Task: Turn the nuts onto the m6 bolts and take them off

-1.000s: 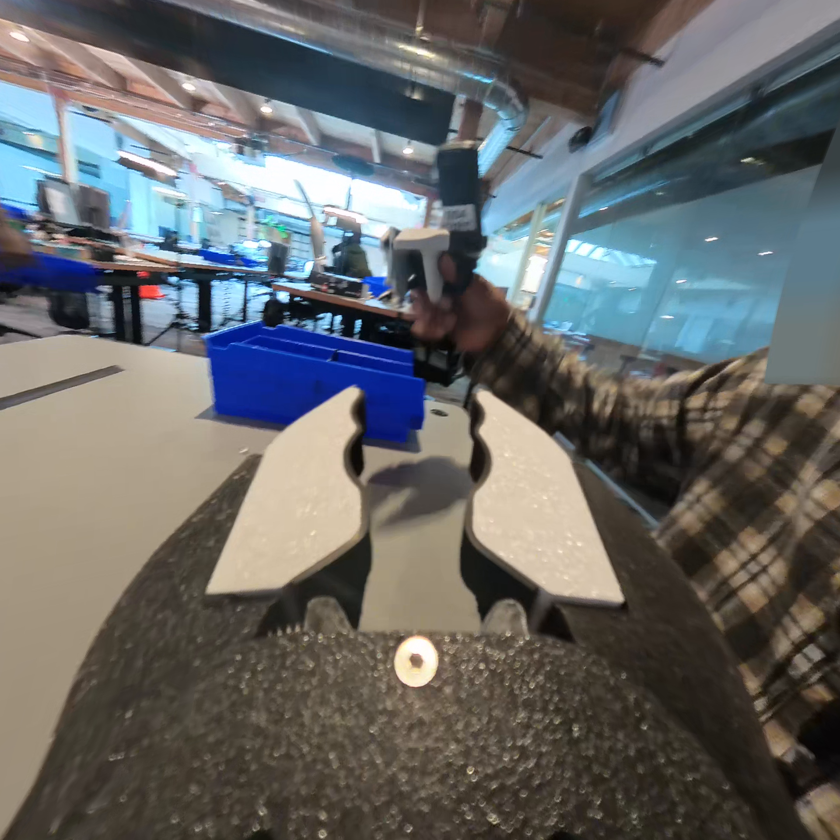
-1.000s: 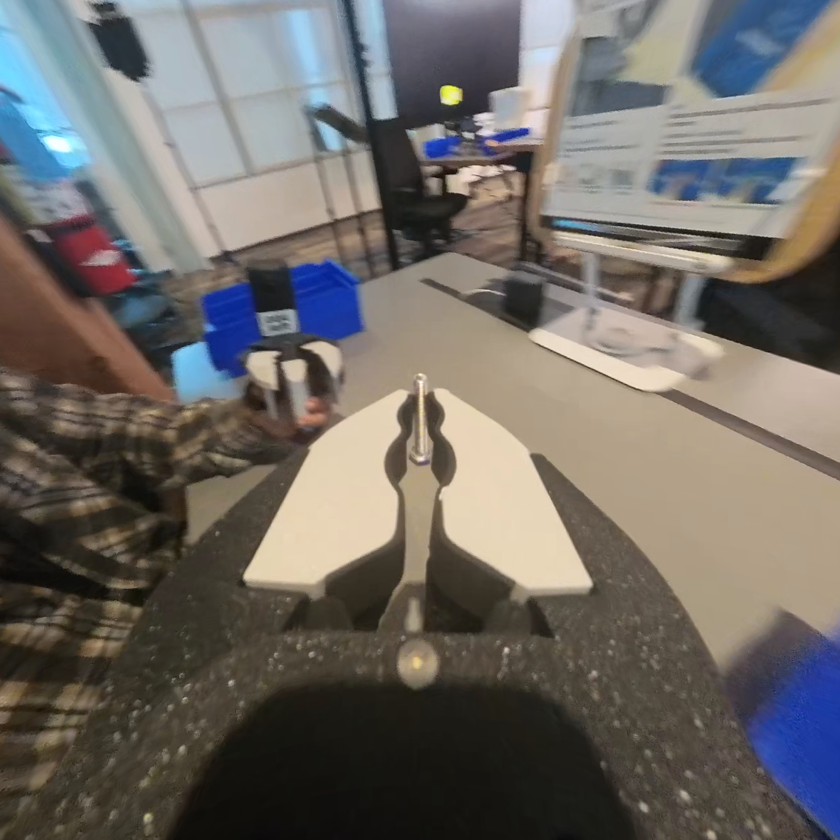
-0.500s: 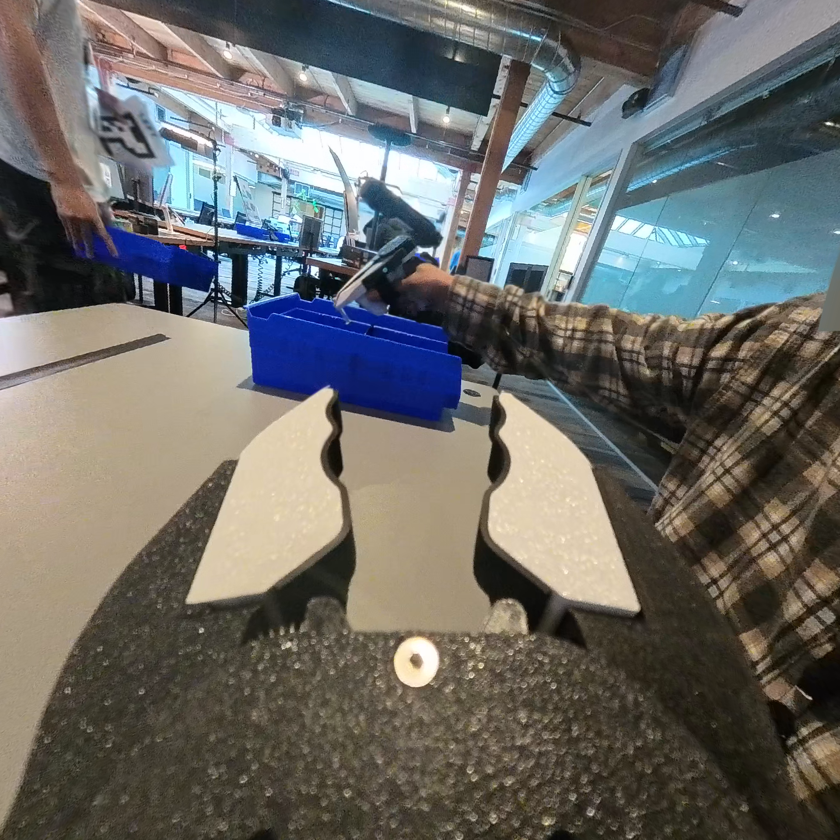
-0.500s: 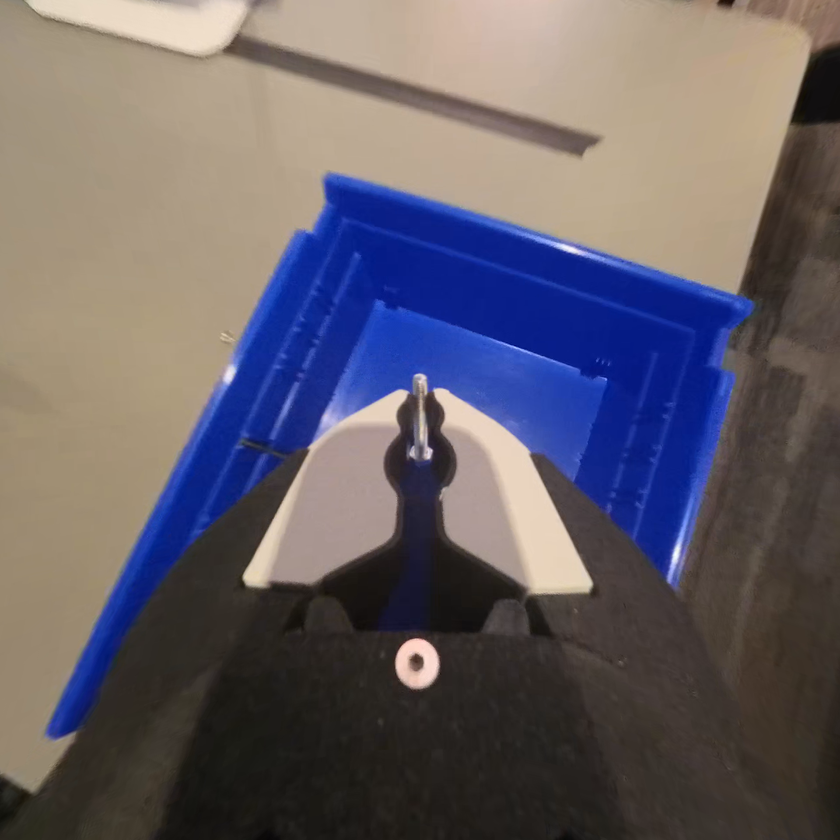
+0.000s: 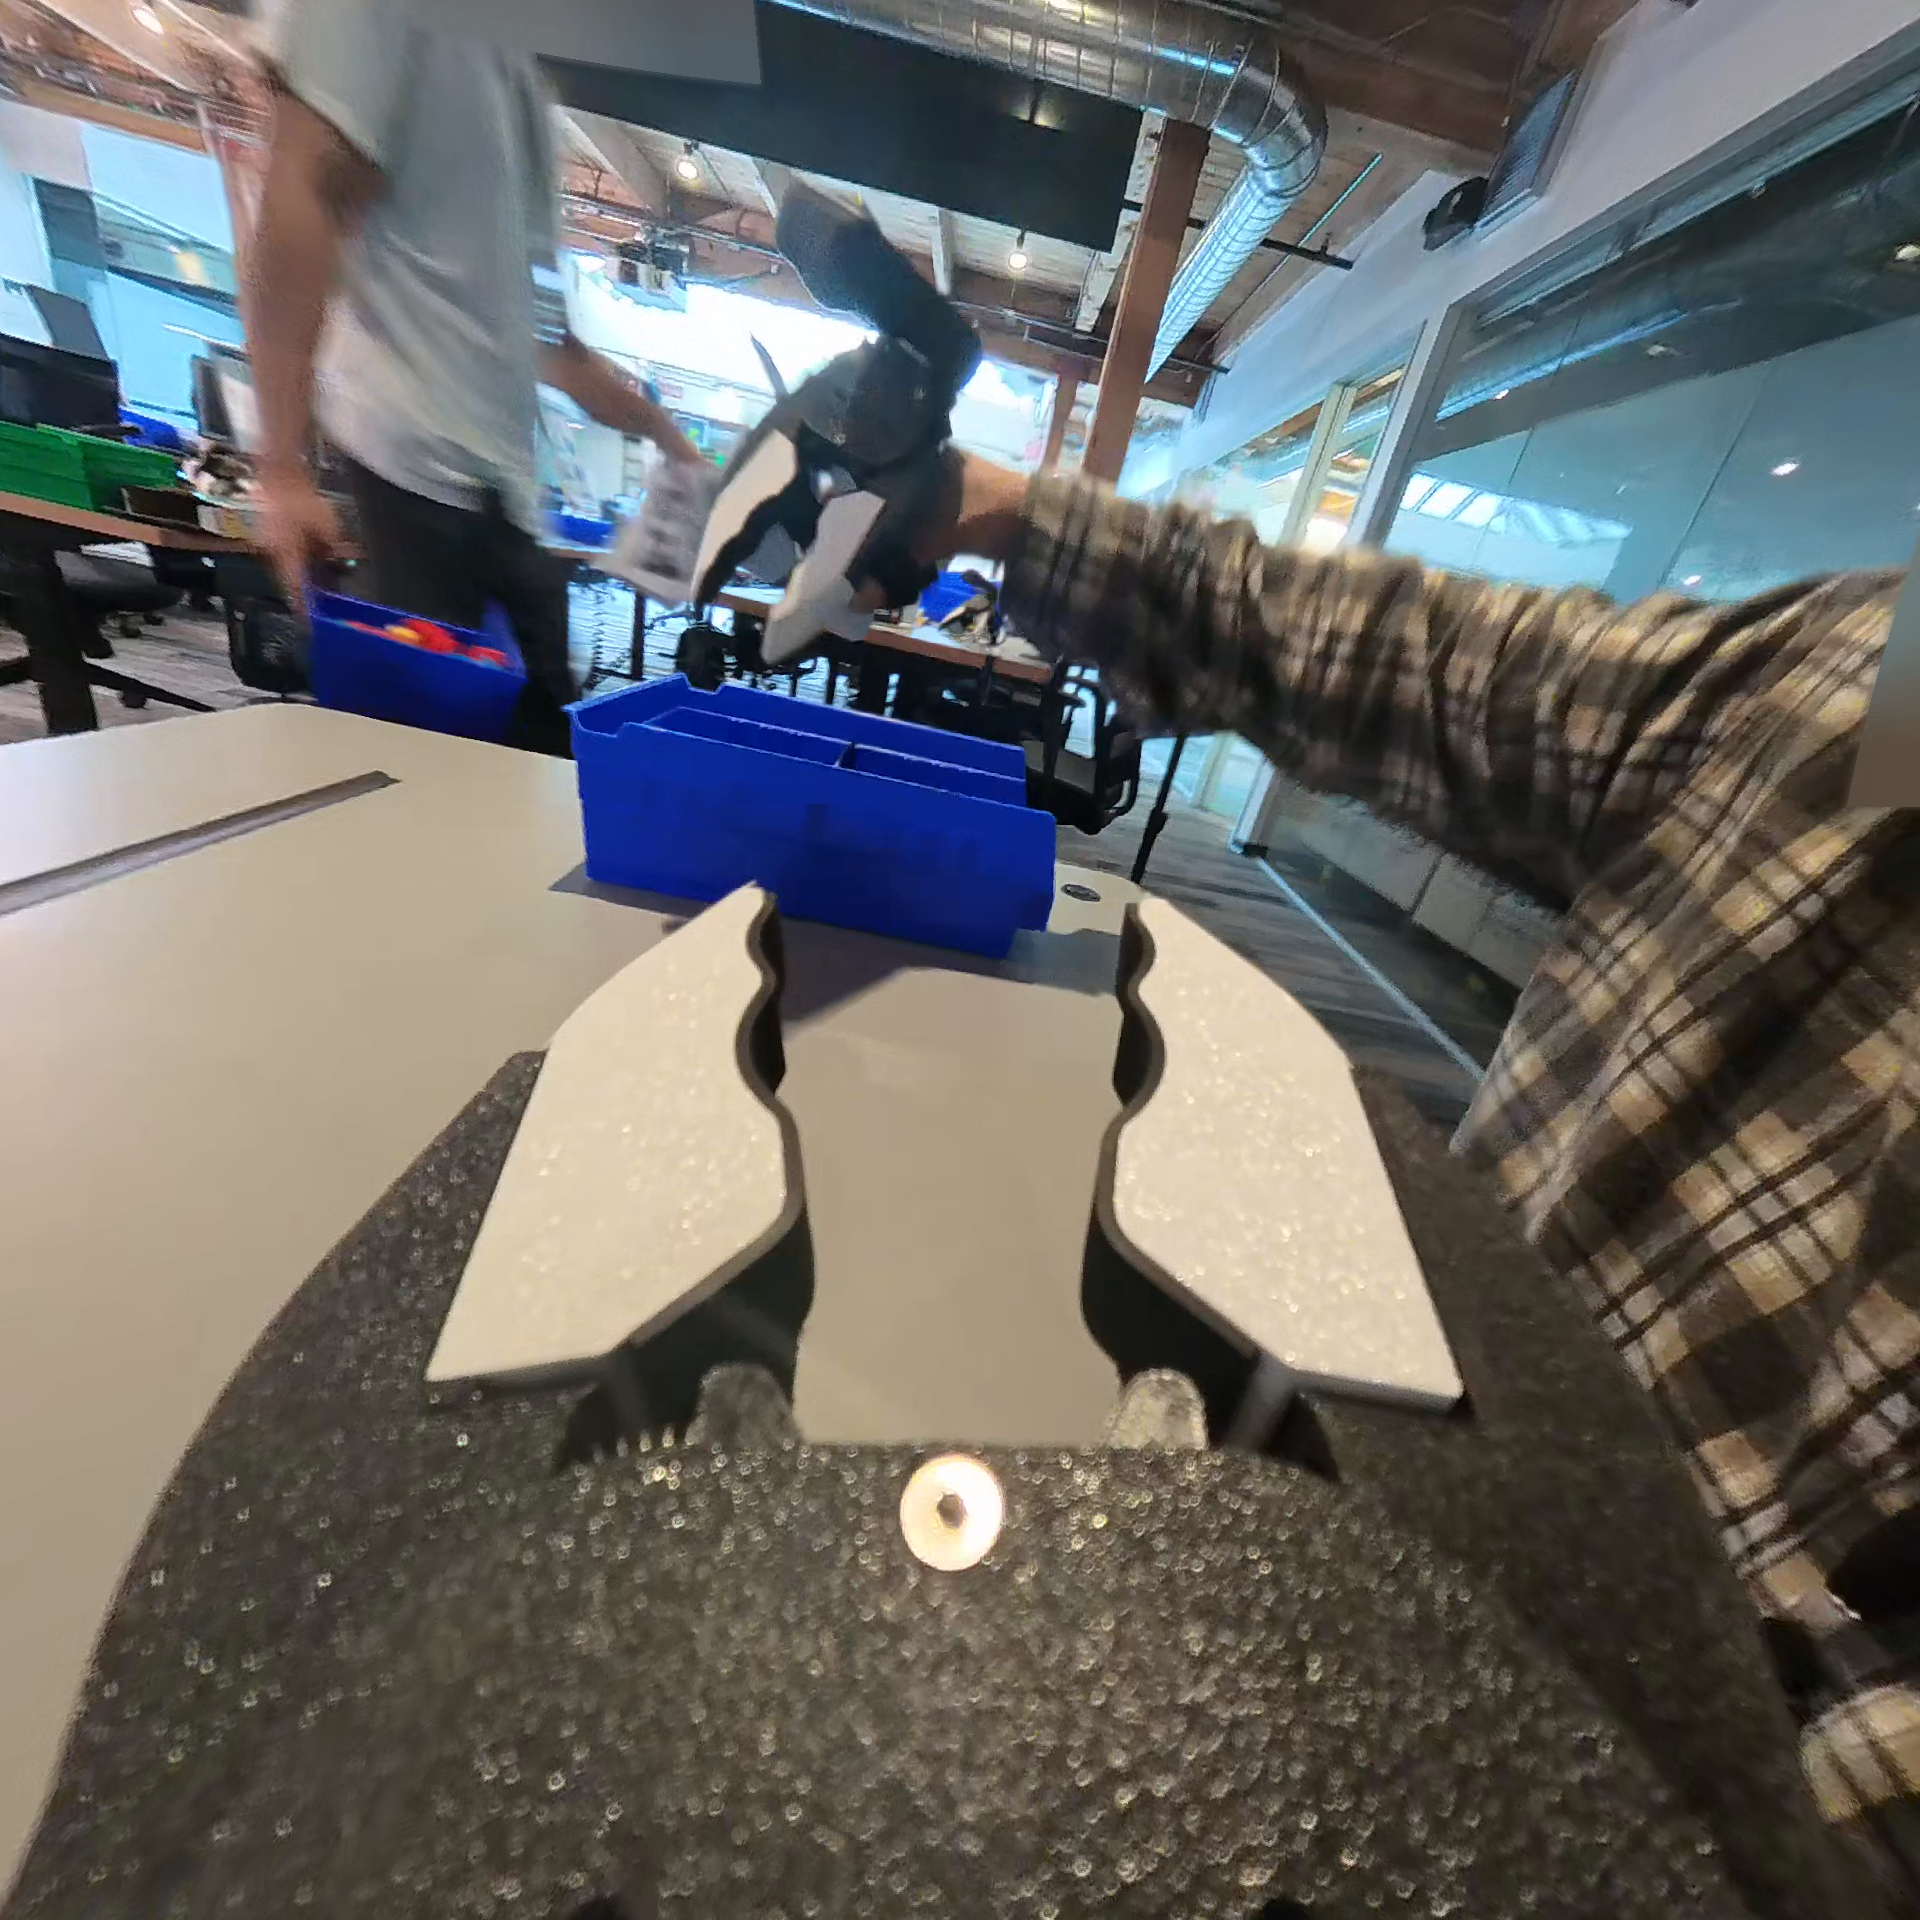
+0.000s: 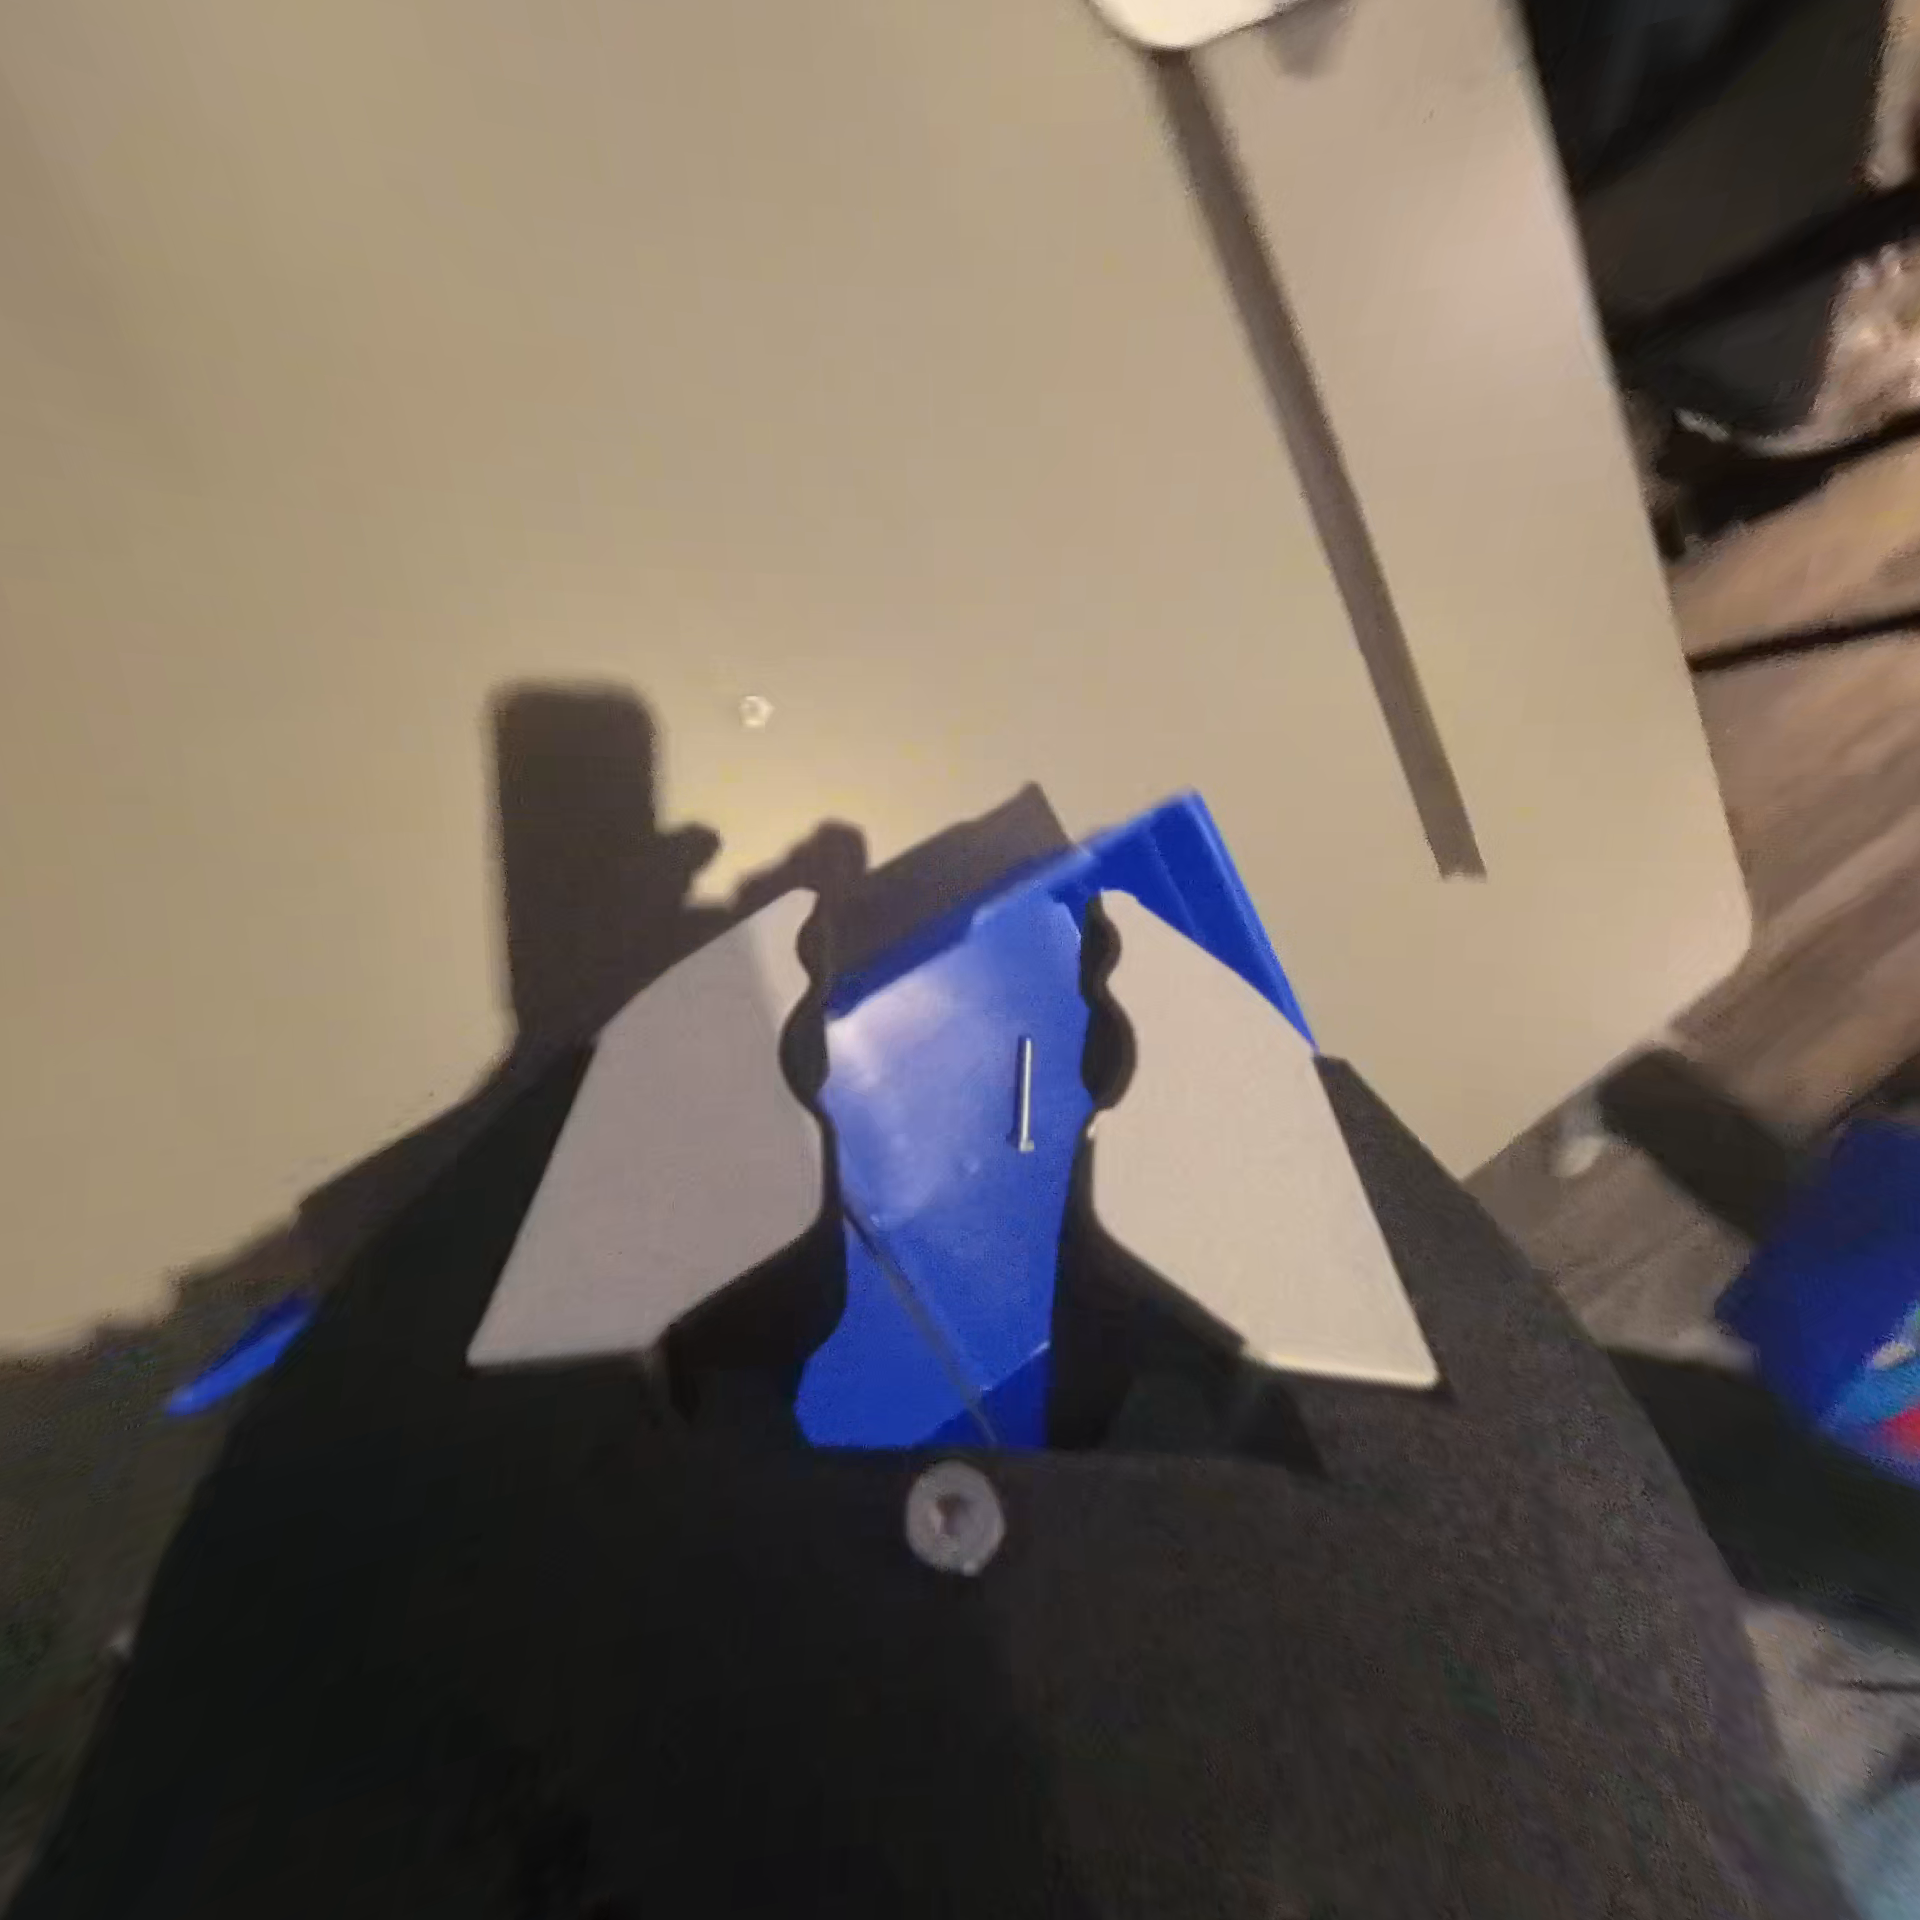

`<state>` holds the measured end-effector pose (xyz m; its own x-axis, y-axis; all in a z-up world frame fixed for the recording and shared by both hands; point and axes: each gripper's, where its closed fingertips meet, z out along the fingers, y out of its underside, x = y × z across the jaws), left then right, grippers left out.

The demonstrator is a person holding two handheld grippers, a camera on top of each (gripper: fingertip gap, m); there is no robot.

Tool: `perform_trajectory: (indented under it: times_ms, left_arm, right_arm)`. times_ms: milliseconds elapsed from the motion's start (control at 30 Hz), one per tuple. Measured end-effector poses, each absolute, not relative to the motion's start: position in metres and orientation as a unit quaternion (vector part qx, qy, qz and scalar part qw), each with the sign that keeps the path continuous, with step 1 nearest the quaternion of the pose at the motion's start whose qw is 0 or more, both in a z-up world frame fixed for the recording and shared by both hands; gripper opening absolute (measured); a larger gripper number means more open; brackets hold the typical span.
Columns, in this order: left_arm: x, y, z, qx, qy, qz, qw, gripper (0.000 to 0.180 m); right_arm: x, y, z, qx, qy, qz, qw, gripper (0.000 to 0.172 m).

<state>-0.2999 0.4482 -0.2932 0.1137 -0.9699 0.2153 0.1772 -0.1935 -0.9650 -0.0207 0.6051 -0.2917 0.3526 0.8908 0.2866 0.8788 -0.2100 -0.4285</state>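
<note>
Right gripper (image 6: 951,935), lower centre, poised above blue bin (image 6: 1195,862) with jaws apart and empty; bolt (image 6: 1023,1091) seen lying on the bin floor between them, probably dropped for storage. Left gripper (image 5: 948,914), jaws wide apart, empty, low over table (image 5: 260,987), short of bin (image 5: 810,831).

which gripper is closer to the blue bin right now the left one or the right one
Right. The right gripper hangs open directly above the blue bin, a bolt lying inside it. The left gripper sits open over the table, short of the bin.
</note>
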Motion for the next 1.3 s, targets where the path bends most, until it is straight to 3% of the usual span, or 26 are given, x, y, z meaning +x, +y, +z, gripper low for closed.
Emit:
perform_trajectory:
  times_ms: [300, 533, 833, 933, 1067, 1167, 1300]
  left_arm:
    - [-0.304, 0.452, -0.294, -0.546, 0.376, -0.530, 0.529, 0.060]
    - [-0.304, 0.452, -0.292, -0.546, 0.379, -0.528, 0.529, 0.059]
    - [-0.308, 0.453, -0.288, -0.543, 0.371, -0.535, 0.531, 0.058]
    - [-0.309, 0.454, -0.287, -0.542, 0.366, -0.538, 0.532, 0.058]
    - [-0.310, 0.454, -0.285, -0.541, 0.363, -0.540, 0.532, 0.058]
    - [-0.309, 0.453, -0.285, -0.541, 0.365, -0.540, 0.531, 0.057]
    - [-0.307, 0.450, -0.284, -0.538, 0.367, -0.543, 0.529, 0.058]
  right_arm:
    - [-0.096, 0.577, -0.372, -0.653, -0.755, -0.042, 0.038, 0.041]
    - [-0.088, 0.587, -0.431, -0.638, -0.766, -0.069, -0.042, 0.033]
    - [-0.081, 0.598, -0.451, -0.637, -0.762, -0.093, -0.070, 0.026]
    - [-0.082, 0.598, -0.452, -0.644, -0.756, -0.091, -0.076, 0.010]
    - [-0.082, 0.601, -0.451, -0.657, -0.744, -0.096, -0.073, 0.010]
    - [-0.076, 0.608, -0.418, -0.678, -0.723, -0.126, -0.036, 0.010]
    - [-0.040, 0.604, -0.324, -0.769, -0.626, -0.090, 0.093, 0.010]
